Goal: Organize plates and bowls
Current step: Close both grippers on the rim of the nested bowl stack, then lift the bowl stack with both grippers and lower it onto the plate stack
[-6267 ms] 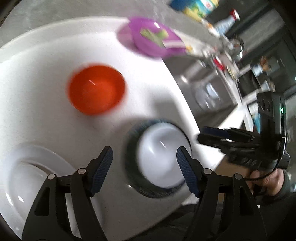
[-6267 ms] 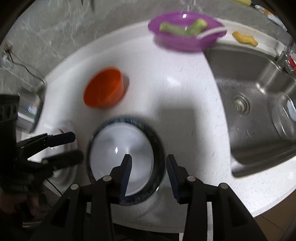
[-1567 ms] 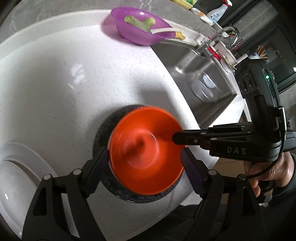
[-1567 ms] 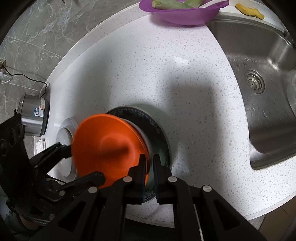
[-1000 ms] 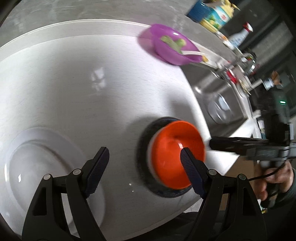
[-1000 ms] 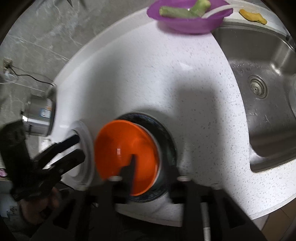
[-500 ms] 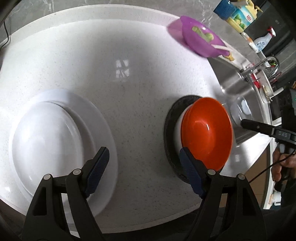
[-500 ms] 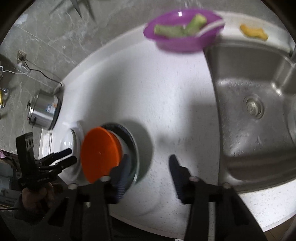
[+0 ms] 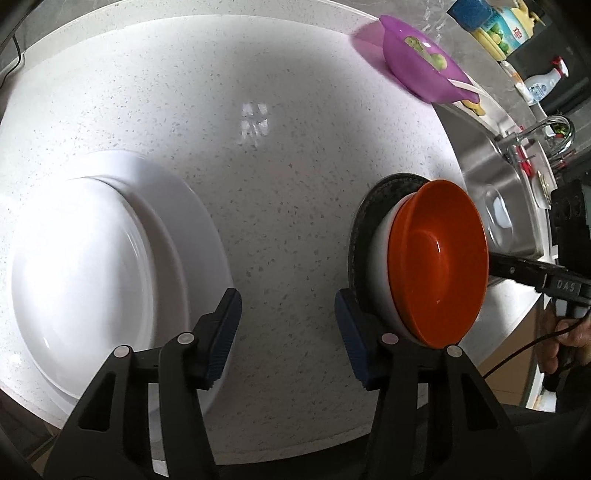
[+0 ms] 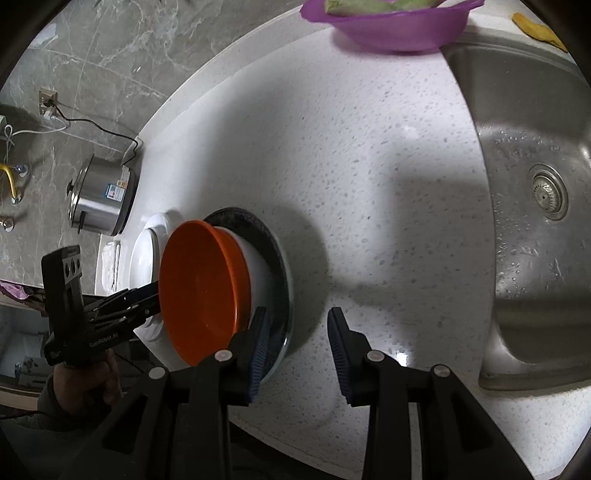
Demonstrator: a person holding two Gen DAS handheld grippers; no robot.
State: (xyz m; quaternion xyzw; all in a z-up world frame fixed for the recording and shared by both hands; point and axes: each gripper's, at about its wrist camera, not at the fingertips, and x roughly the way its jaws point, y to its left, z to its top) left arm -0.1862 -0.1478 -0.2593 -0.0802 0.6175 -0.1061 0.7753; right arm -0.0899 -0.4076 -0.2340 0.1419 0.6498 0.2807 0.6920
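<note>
Stack on white speckled counter [image 9: 280,206]: orange bowl [image 9: 439,262], glossy, nested in white bowl [image 9: 382,258], both on dark-rimmed plate [image 9: 360,236]. Stack lies just right of left gripper [image 9: 286,332], beside its right pad, and just left of right gripper [image 10: 297,343]. Large white plate [image 9: 92,258], glossy, lies at left gripper's left pad. Both grippers: jaws partly open, just been closing, nothing between them but bare counter. Purple bowl [image 10: 391,22] far off beside sink [image 10: 532,192].
</note>
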